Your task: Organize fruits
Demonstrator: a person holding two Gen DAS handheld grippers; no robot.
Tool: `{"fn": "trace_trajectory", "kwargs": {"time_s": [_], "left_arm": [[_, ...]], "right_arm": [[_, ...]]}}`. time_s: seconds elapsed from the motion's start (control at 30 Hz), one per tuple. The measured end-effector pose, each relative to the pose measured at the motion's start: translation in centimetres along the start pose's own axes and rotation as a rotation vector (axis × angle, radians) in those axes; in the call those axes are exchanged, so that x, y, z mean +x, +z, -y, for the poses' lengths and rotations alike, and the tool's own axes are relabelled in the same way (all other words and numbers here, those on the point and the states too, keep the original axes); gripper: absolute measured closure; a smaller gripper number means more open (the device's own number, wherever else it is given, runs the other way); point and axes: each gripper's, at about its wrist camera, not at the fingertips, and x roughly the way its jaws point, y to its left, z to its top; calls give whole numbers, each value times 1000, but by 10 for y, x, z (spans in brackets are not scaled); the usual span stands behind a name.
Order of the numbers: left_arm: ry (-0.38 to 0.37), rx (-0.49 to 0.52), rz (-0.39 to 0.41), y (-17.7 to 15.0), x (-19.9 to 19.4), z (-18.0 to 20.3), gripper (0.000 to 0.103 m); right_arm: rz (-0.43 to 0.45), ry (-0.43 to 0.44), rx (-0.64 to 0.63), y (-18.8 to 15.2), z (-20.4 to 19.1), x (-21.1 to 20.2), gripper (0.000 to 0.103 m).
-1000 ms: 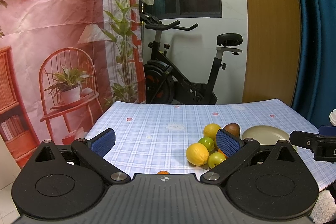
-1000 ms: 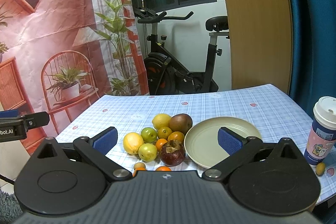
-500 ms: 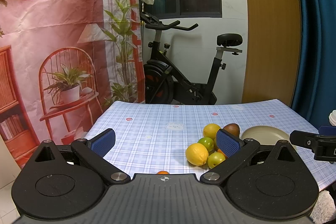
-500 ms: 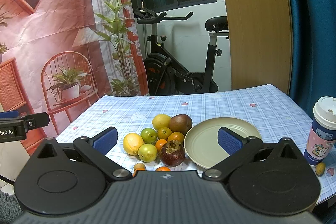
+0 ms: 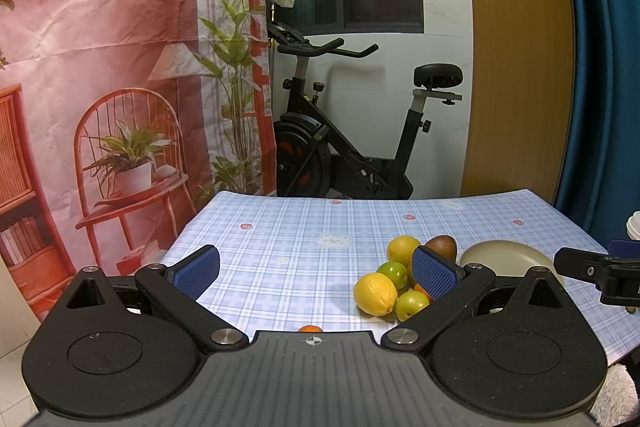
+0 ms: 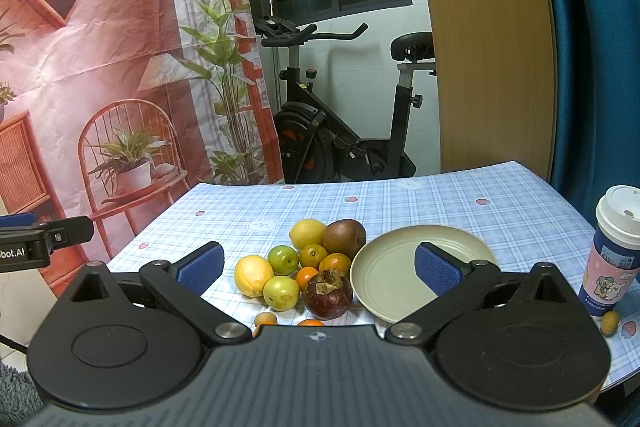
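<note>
Almost nothing has changed in the last second: both of my grippers hang at nearly the same place as before, in front of the near edge of the table, and no fruit has moved. For the task this means, I think, that the work has not really begun.

My right gripper has its jaws spread wide and holds nothing. My left gripper is also wide open and empty.

In the right wrist view the fruits lie in one tight heap at about 12 o'clock from my right gripper, on the checked cloth. The mangosteen is the nearest and it sits just beside the left rim of the cream plate, which lies at about 1 o'clock and is bare. Behind are the near lemon, two green fruits (plums, maybe), small oranges, a second lemon and a brown-red fruit that I cannot name. The paper cup stands at 3 o'clock, with one small yellow fruit at its foot, apart from the others.

I judge that the mangosteen is the easiest first pick, because it is near the plate.
</note>
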Motion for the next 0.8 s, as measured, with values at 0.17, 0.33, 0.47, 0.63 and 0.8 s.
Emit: {"fn": "trace_trajectory", "kwargs": {"time_s": [0.17,0.33,0.47,0.63,0.8], "left_arm": [[0,-2,1,0,0,0,0],[-2,-9,-4,1,3,-1,0],[4,-29,-8,2,6,-5,0],[21,-56,-17,6,15,-8,0],[53,-58,-4,9,26,-12,0]], "right_arm": [[0,0,0,0,0,0,0],[0,0,4,2,1,0,0],[-5,-1,15,7,3,3,0],[5,2,12,11,6,7,0],[9,15,5,19,7,19,0]]}}
